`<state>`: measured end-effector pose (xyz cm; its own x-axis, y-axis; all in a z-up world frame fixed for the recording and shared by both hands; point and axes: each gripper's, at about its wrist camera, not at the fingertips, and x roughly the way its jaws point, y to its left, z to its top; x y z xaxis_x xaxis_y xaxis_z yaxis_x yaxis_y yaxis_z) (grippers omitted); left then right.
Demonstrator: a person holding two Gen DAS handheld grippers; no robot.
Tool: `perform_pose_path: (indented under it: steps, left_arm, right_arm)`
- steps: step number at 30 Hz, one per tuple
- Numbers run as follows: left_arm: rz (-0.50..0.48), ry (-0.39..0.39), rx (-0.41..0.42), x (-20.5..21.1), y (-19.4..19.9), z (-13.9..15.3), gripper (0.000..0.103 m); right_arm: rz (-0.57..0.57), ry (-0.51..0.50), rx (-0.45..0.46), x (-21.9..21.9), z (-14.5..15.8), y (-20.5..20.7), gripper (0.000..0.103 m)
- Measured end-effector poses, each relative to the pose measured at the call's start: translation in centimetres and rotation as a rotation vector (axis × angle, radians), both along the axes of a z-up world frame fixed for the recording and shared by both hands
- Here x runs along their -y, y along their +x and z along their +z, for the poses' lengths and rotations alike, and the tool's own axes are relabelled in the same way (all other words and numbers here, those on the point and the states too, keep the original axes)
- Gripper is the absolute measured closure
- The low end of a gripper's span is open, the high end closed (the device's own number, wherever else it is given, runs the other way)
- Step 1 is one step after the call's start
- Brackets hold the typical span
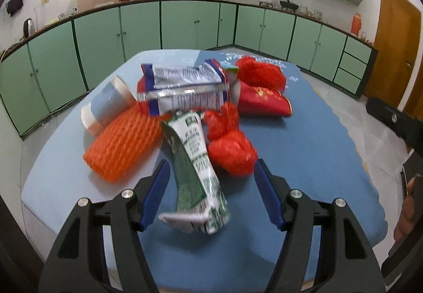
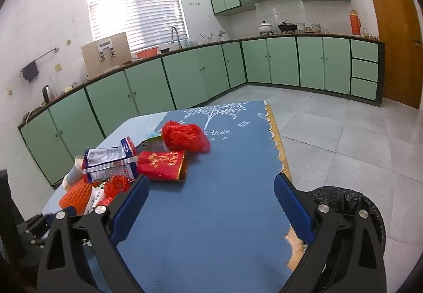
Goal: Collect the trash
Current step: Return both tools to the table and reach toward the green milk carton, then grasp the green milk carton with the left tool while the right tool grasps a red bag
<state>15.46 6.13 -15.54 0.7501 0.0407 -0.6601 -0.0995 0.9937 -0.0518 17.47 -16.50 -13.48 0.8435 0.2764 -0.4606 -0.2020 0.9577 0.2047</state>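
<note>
On the blue-clothed counter the trash sits in one loose pile, and the left claw is right over the near end of it, jaws apart, w/ the green-and-white carton lying between the blue pads but not pinched (gap on both sides). Right claw hangs wide over bare cloth, nothing in it.

Risks, as I read it: the carton is crushed and slick-looking, lying lengthwise, so a close now could squirt it forward or catch only a flap. The red mesh bag touches its right side and the orange foam net sits just left; either could snag in the pads and drag along, toppling the silver-blue snack wrapper stacked behind. Red gold-print cup and pale paper cup lie on their sides, so prob. roll if nudged. Cloth could bunch too.

Bin w/ black liner stands on the floor off the counter's right edge, near the right claw, so a loose grip could drop stuff on the tiles.

Room: kitchen, mint-green cabinets, bright blinds, wooden door at right, grey tile floor.
</note>
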Motion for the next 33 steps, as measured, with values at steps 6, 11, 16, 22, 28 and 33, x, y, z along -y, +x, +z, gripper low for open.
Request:
perform_pose_path:
  steps: [6,11,16,22,28,33]
  left_arm:
    - [0.005,-0.007,0.001,-0.1,-0.4,-0.9,0.054]
    - [0.026,-0.04,0.006,-0.7,-0.3,-0.9,0.075]
    - [0.027,-0.056,0.011,-0.9,-0.3,-0.9,0.08]
    - [0.021,-0.079,0.057,-1.4,-1.6,0.8,0.084]
    - [0.053,-0.01,0.166,-2.1,-3.6,3.2,0.086]
    - [0.101,0.01,0.179,-3.6,-3.1,3.4,0.103]
  right_arm:
    - [0.031,-0.002,-0.011,-1.4,-0.6,0.1,0.011]
    - [0.046,-0.011,-0.012,-2.1,-0.8,0.1,0.012]
    - [0.049,-0.013,-0.012,-2.2,-0.7,0.0,0.012]
    - [0.095,-0.018,-0.014,-3.4,-0.7,-0.4,0.012]
    - [0.165,-0.024,-0.022,-5.8,-1.0,-0.3,0.014]
    - [0.208,-0.015,-0.013,-8.6,-1.2,0.2,0.017]
